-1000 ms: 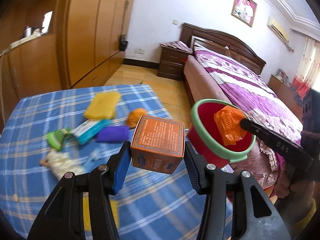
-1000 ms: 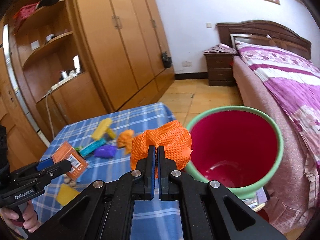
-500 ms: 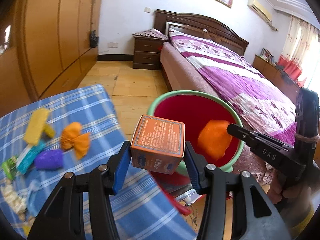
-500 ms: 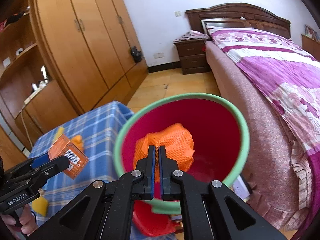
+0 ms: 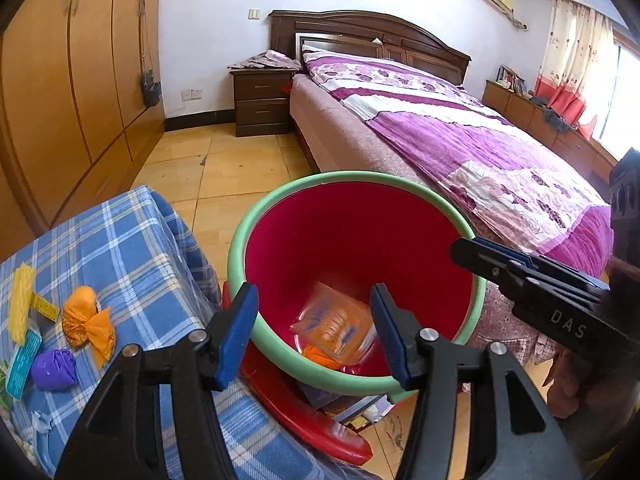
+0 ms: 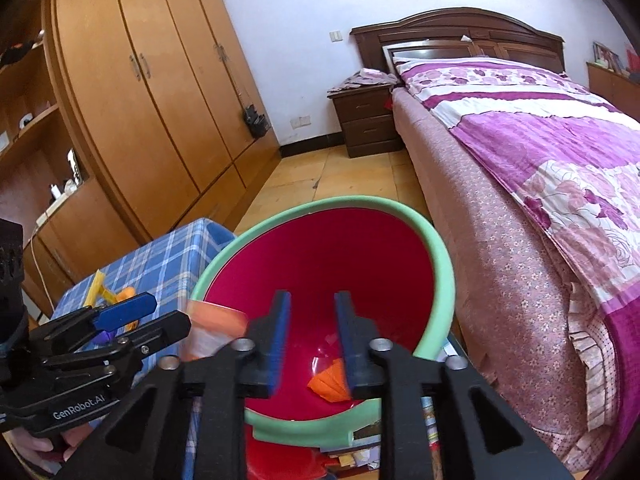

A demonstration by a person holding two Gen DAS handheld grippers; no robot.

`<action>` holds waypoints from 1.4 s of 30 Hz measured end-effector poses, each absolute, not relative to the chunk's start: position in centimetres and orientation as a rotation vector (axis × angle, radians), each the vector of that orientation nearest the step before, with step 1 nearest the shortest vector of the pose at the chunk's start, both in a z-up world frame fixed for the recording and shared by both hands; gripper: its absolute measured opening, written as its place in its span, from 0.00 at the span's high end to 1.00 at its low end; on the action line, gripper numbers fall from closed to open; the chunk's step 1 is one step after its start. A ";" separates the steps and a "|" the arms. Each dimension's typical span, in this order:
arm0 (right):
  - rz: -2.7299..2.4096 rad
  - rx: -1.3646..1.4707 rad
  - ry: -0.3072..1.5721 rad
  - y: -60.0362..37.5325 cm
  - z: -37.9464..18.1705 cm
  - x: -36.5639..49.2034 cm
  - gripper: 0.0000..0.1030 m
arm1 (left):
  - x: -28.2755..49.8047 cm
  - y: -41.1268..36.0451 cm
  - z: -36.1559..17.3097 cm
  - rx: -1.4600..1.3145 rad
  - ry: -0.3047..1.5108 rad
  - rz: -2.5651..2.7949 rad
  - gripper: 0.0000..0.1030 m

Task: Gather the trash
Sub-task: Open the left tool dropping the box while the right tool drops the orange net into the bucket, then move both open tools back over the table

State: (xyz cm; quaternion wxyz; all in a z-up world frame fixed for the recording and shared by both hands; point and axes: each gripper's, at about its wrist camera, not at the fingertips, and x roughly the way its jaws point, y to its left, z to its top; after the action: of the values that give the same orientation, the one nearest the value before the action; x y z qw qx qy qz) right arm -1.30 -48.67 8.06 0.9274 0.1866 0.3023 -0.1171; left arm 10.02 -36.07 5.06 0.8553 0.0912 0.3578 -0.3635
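Note:
A red bin with a green rim (image 5: 236, 240) stands beside the blue checked table (image 5: 120, 240). My left gripper (image 5: 314, 300) hangs over the bin's near edge with its jaws opening. The orange box (image 5: 334, 328) has left the pads and is a blur falling into the bin. An orange mesh wad (image 6: 330, 380) lies on the bin's bottom. My right gripper (image 6: 312, 340) is over the bin (image 6: 440, 256) too, jaws opening, with nothing between them. The left gripper (image 6: 170, 314) and the falling box (image 6: 212, 328) show at the left of the right wrist view.
On the table lie an orange wrapped wad (image 5: 86, 320), a purple wad (image 5: 54, 368), a yellow strip (image 5: 20, 308) and a teal packet (image 5: 22, 360). A red stool (image 5: 304, 420) is under the bin. A bed (image 5: 460, 140) stands right, a wardrobe (image 5: 80, 80) left.
Both grippers moved from the table to over the bin. The right one let go of the orange mesh, which dropped to the bottom. The left one opened and the box is falling.

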 end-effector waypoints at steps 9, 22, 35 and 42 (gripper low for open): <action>-0.236 0.420 0.620 -48.1 8.5 -1.9 0.71 | 9.4 -33.6 5.6 0.144 0.782 -0.739 0.43; -0.146 0.434 0.608 -42.1 10.0 -3.3 0.53 | 7.8 -26.0 6.7 0.093 0.787 -0.644 0.43; -0.050 0.440 0.644 -36.0 9.4 -3.0 0.45 | 7.6 -17.4 6.3 0.032 0.793 -0.499 0.43; -0.011 0.442 0.680 -32.8 8.4 -2.4 0.45 | 7.8 -12.9 5.7 0.007 0.778 -0.401 0.43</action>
State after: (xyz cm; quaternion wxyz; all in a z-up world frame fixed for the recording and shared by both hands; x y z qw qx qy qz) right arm -2.38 -32.85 8.36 0.9189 0.2149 0.3309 -0.0056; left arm 7.82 -12.85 5.71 0.9056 0.0034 0.3769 -0.1943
